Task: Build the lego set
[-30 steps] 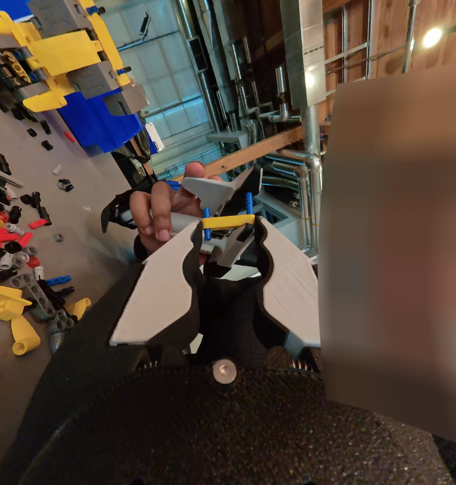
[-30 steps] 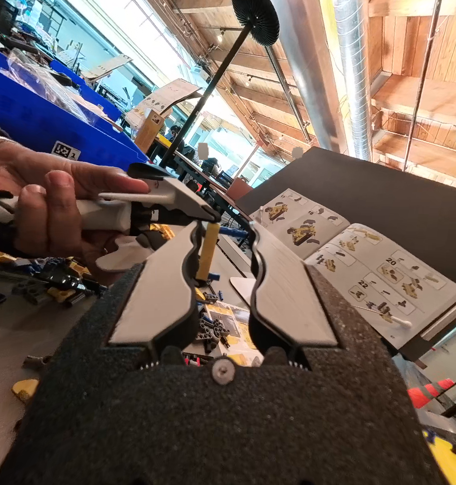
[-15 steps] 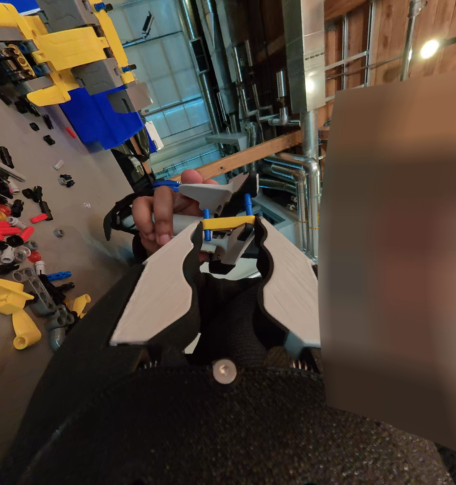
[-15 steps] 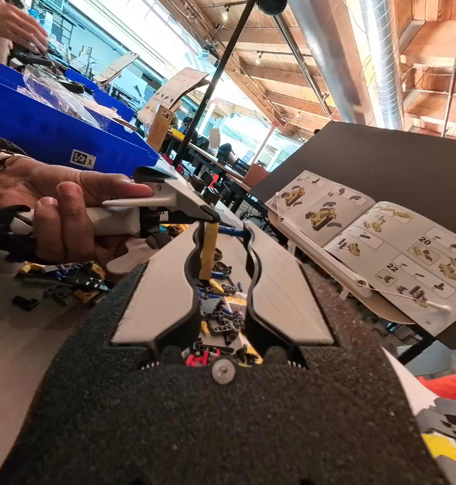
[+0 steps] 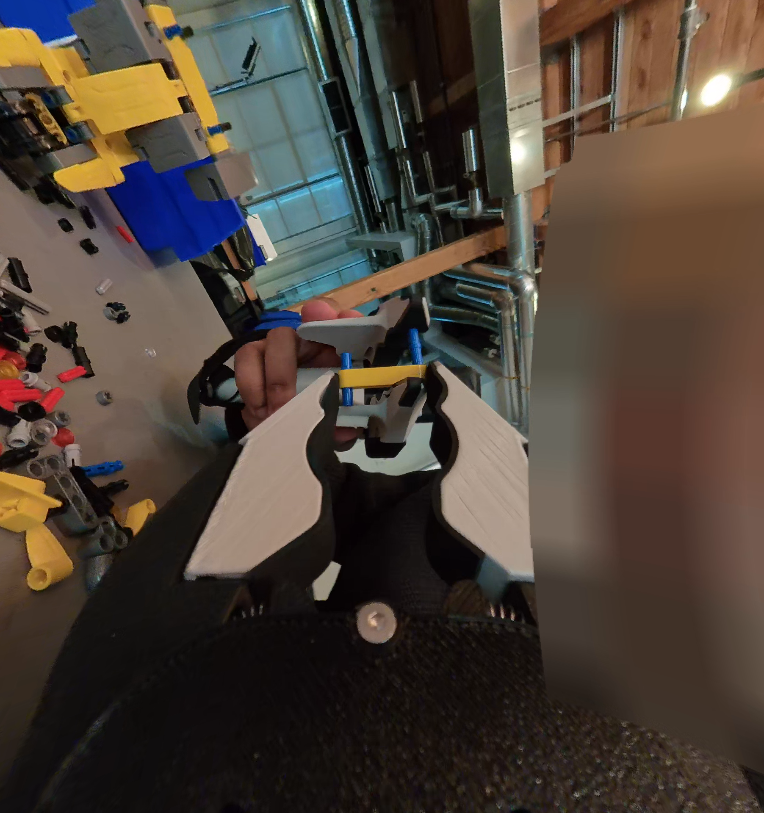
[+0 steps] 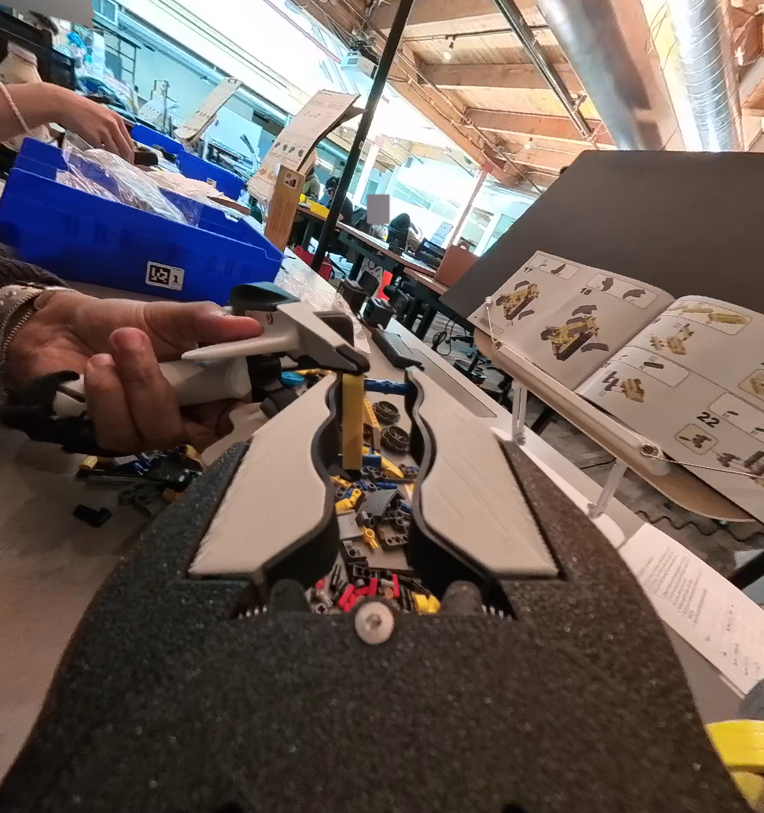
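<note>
Workshop hall, timber ceiling, metal ducts; grey table (image 5: 160, 396) as work surface.

1. Bin (image 6: 107, 246), blue, at the far table edge, plastic bags inside.
2. Booklet (image 6: 613, 352), open on a sloped stand to the right.
3. Model (image 5: 120, 101), yellow and grey, part-built, resting on the table near the bin.
4. Parts (image 5: 15, 396), loose: red, black, grey and yellow, scattered over the table.
5. Left gripper (image 5: 380, 382), held in a hand (image 6: 120, 374). Jaws clenched on the two ends of the beam, which is carried in the air above the parts.
6. Right gripper (image 6: 371, 382). Jaws stand either side of the beam, one behind it and one at the tip of the long pin; whether they already press cannot be told.
7. Beam (image 5: 382, 377), yellow, short (the task's thing at this step), spanning the left fingertips.
8. Pins, blue, two. Short pin (image 5: 346, 382) runs through one end of the beam; long pin (image 5: 414, 343) stands proud at the other end and looks not fully seated.

Handling note, as a judgement: the step is seating the long pin. The squeeze should run straight along the pin's axis, with the rear jaw backing the beam directly behind the hole. The left grip should stay firm, since a beam held only by its ends may pivot or spring out.
</note>
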### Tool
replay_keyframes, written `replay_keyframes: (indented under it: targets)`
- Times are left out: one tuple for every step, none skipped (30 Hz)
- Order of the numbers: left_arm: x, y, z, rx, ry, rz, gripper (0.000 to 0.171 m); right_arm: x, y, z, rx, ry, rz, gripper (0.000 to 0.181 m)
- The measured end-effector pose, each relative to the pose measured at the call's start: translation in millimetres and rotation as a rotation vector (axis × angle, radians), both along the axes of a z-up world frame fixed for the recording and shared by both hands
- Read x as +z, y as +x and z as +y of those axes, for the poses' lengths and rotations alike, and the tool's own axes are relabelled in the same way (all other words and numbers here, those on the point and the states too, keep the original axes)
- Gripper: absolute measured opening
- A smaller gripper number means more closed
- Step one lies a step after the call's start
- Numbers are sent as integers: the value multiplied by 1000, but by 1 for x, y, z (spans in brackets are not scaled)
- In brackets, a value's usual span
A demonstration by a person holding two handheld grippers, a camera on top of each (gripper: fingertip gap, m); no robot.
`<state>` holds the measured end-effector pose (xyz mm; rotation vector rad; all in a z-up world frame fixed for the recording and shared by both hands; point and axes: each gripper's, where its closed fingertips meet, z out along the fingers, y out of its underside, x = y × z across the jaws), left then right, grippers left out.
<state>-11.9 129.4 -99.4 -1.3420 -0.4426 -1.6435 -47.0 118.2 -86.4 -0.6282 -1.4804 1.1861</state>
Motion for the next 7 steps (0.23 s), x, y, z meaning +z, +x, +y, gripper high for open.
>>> replay_keyframes:
  targets:
    - [2,0,0,13,11,30,38,1,0,0,12,-15,-1,26]
    - [5,0,-1,32,34,58,39,3,1,-1,31,-46,-2,27]
    - [8,0,-2,52,53,90,52,7,3,-3,66,-104,-4,27]
    - [9,0,-3,65,64,127,67,12,6,-6,117,-186,-11,27]
    - [11,1,-4,64,77,154,74,17,9,-8,182,-283,-28,28]
    - [14,5,-6,45,104,162,78,22,13,-10,261,-387,-55,27]
    - [18,10,-9,15,129,158,80,24,16,-12,345,-491,-96,28]
